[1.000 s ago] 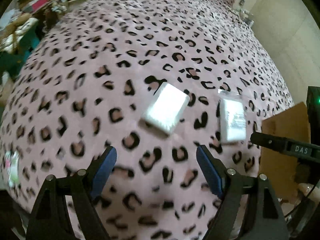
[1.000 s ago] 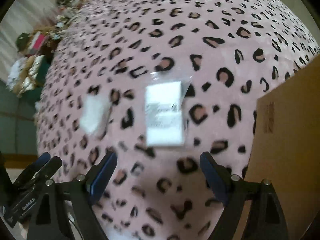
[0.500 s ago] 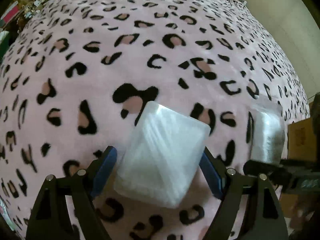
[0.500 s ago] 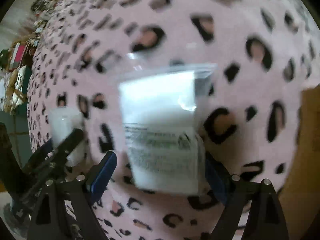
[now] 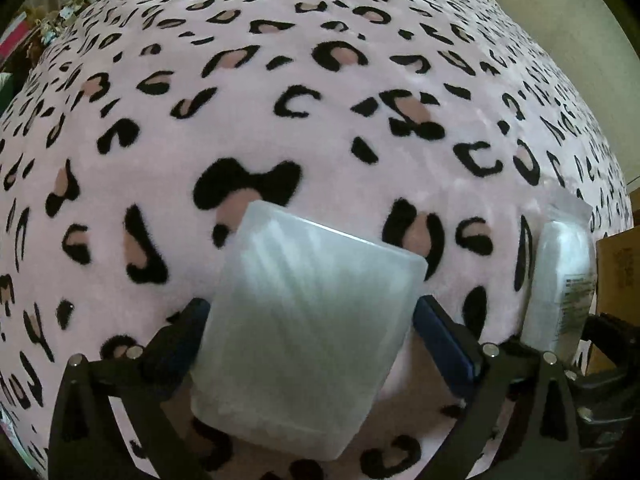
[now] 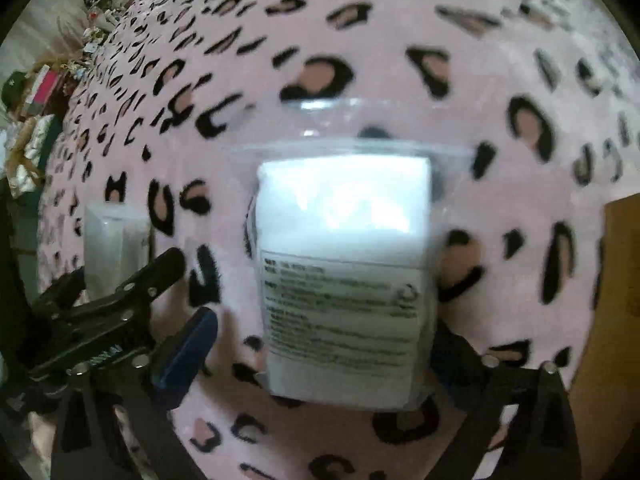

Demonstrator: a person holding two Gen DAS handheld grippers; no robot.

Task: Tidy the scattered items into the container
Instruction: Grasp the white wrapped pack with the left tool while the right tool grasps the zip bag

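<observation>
Two packets lie on a pink leopard-print blanket (image 5: 320, 128), well apart. The left gripper (image 5: 310, 338) is spread wide around a frosted plastic box (image 5: 308, 312); whether its pads touch is unclear. The right gripper (image 6: 320, 344) is likewise spread around a clear bag (image 6: 344, 280) of white cloth with a printed label, not yet pinching. A cardboard box (image 6: 616, 320) stands just right.

Blurred, unreadable print and a recycling sign on the white packet's label (image 6: 340, 312).
</observation>
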